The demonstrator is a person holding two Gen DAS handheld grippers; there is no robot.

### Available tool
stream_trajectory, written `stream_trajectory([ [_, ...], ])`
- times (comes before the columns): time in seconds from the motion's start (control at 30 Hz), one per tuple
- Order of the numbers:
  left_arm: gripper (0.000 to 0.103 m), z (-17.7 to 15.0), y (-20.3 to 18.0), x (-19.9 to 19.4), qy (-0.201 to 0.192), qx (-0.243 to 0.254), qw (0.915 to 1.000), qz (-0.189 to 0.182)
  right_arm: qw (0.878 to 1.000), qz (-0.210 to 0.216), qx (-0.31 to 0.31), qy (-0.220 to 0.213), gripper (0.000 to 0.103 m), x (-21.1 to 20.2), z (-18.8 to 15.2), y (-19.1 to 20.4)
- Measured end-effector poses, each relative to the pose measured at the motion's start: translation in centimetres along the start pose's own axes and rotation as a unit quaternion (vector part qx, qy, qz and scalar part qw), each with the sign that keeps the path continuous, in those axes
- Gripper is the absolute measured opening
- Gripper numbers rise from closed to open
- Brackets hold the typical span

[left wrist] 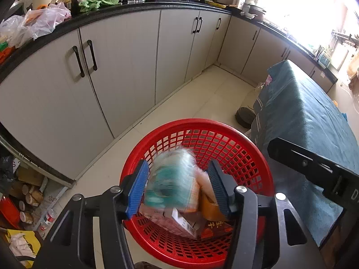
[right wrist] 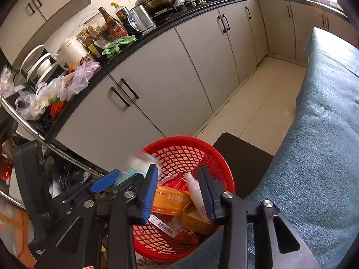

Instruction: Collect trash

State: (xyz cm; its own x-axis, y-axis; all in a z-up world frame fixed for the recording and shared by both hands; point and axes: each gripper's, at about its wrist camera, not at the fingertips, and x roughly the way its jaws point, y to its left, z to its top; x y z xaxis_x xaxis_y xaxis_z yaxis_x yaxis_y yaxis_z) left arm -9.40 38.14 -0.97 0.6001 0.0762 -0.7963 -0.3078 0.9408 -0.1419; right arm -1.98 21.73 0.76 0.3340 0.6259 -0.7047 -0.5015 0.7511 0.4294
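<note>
Trash sits in your red basket [left wrist: 197, 134] on the tile floor, between the cabinets [left wrist: 125, 62] and the teal-covered table [left wrist: 309, 121]. Contents: orange box [right wrist: 171, 200], barcoded carton [left wrist: 177, 220], tape roll [right wrist: 195, 218], white bottle [right wrist: 196, 190]. Your left gripper [left wrist: 177, 189] hangs over the basket, jaws partly apart; a blurred teal-and-clear wrapper [left wrist: 170, 181] lies between them, and you cannot tell whether the pads touch it. Your right gripper [right wrist: 178, 192] is over the basket too, jaws partly apart; the bottle lies next to the right-hand pad, grip unclear.
</note>
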Motion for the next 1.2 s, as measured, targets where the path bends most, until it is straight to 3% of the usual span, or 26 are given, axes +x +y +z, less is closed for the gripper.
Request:
stream_trajectory([
  [0.2,0.067,-0.2,0.2,-1.0,-0.005,0.000,1.0000,0.001,1.000,-0.003,0.001,-0.007,0.044,-0.1,0.0,0.2],
  [0.43,0.069,-0.7,0.4,-3.3,-0.019,-0.003,0.9998,0.006,0.999,-0.013,0.013,-0.042,0.048,-1.6,-0.1,-0.1],
  [0.7,0.074,-1.8,0.6,-7.2,-0.062,-0.006,0.9976,0.029,0.998,-0.026,0.021,-0.052,0.050,-3.9,-1.6,-0.1],
  [0.8,0.078,-2.3,0.4,-8.7,-0.089,-0.003,0.9948,0.051,0.998,-0.029,0.020,-0.058,0.056,-5.2,-2.1,0.0],
  [0.9,0.085,-3.0,0.0,-10.5,-0.128,0.002,0.9888,0.077,0.997,-0.036,0.016,-0.067,0.059,-6.8,-2.9,0.4],
  [1.03,0.096,-4.1,-0.4,-13.6,-0.196,-0.002,0.9742,0.111,0.996,-0.046,0.007,-0.079,0.062,-8.8,-4.3,0.9],
  [1.2,0.102,-5.3,-0.2,-18.0,-0.274,-0.022,0.9498,0.150,0.994,-0.056,-0.005,-0.094,0.063,-11.1,-6.1,1.7],
])
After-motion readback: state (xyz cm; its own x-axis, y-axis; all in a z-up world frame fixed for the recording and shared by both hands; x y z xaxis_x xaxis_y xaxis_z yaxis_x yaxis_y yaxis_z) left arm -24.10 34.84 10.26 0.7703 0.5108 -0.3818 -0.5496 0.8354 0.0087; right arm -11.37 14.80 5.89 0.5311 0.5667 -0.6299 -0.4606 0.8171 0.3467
